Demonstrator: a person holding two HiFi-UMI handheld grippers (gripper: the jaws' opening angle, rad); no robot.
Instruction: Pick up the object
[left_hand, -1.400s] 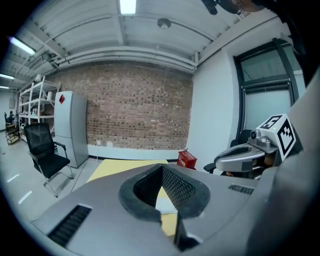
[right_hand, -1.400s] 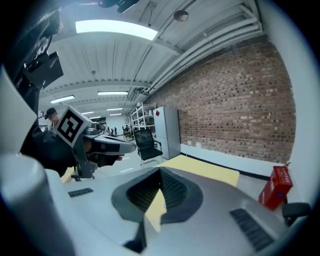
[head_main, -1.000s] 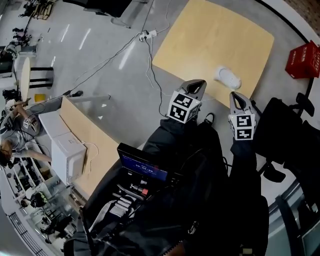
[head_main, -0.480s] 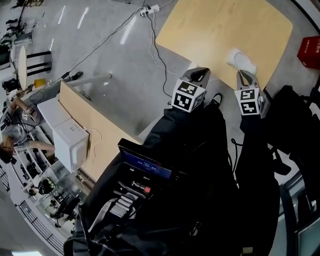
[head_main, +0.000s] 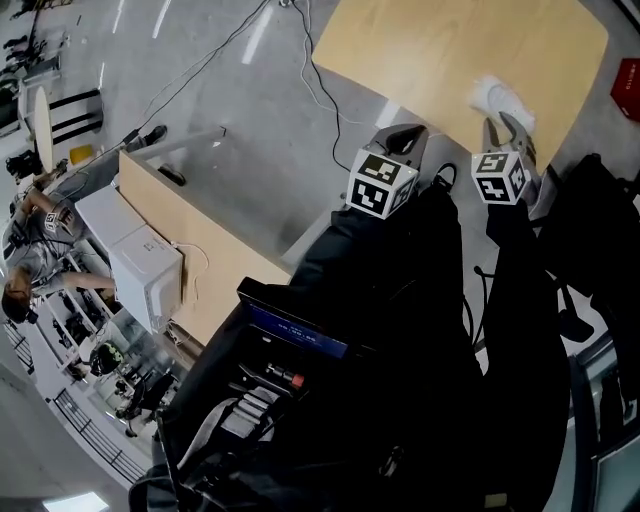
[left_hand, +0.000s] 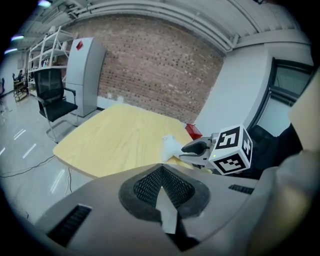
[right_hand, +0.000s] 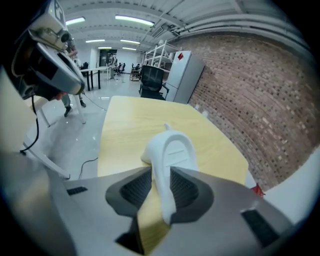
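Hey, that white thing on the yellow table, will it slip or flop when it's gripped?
The white object looks like smooth moulded plastic, so probably stiff, light and somewhat slippery. Its curved, narrow shape may tip between the opening jaws of the right gripper.

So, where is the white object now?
In the head view the white object lies at upper right, on the wooden table near its edge, between the opening jaws of the right tool.

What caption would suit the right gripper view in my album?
Right gripper, jaws opening with a white object between them, over a yellow table.
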